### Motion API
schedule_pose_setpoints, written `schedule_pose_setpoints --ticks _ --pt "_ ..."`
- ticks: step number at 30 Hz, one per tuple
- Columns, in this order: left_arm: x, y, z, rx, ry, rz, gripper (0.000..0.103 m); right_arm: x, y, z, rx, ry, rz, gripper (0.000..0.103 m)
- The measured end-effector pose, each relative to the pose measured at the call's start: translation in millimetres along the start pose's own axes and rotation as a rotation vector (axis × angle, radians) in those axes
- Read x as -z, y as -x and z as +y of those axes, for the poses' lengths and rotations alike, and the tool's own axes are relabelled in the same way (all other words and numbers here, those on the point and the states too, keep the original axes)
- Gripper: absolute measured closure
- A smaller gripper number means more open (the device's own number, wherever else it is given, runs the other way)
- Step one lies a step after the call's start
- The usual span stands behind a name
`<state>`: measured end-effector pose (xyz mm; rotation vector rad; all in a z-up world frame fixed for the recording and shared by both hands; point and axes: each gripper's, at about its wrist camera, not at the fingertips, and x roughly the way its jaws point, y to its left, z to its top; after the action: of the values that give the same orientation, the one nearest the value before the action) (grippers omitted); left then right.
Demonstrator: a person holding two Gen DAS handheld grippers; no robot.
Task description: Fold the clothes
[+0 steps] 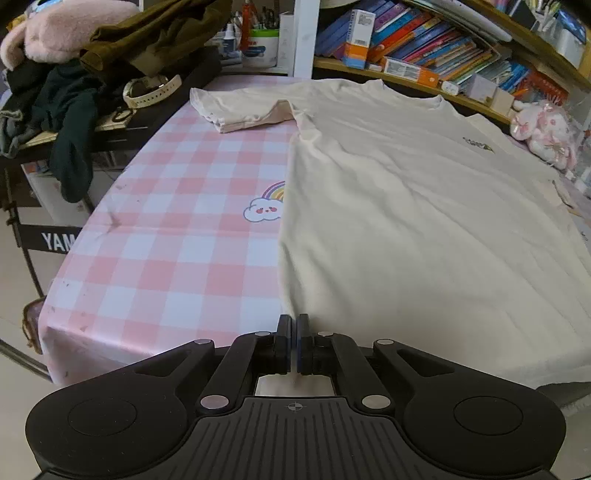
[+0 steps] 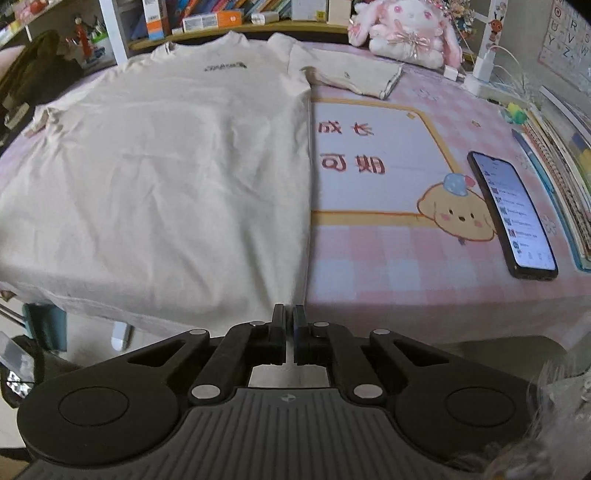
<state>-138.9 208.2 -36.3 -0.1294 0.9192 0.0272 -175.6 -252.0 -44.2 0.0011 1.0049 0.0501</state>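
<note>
Cream T-shirt (image 1: pixel 424 206) lies flat, face up on my desk (image 1: pixel 166 258), sleeves out; left gripper (image 1: pixel 294 332) and right gripper (image 2: pixel 289 325) pinch its hem corners

Phone (image 2: pixel 513 218) on checked tablecloth (image 1: pixel 166 258); plush rabbit (image 2: pixel 406 33); bookshelf (image 1: pixel 424 40).

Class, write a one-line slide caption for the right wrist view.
Closed right gripper at the hem corner of a cream T-shirt spread flat beside a phone.

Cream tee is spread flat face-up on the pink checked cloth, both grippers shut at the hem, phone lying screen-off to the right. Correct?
Not quite: the phone is lit, showing a list on its screen, as the right wrist view shows. The rest holds: tee flat, left gripper and right gripper shut at the hem.
</note>
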Motion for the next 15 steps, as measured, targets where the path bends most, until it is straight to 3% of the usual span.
schedule_pose_setpoints --ticks 6,10,14,15 --pt "-5 7 3 -0.005 -0.045 0.019 0.096 5 2 7 0.045 0.0 0.011 0.1" --pt "-20 27 11 0.038 -0.028 -0.064 0.083 3 11 8 0.073 -0.021 -0.015 0.098" --pt "-35 37 11 0.063 -0.01 -0.125 0.058 -6 28 18 0.103 -0.048 -0.101 0.067" --pt "-37 36 10 0.068 -0.005 -0.127 0.057 -10 32 21 0.11 -0.054 -0.127 0.065"
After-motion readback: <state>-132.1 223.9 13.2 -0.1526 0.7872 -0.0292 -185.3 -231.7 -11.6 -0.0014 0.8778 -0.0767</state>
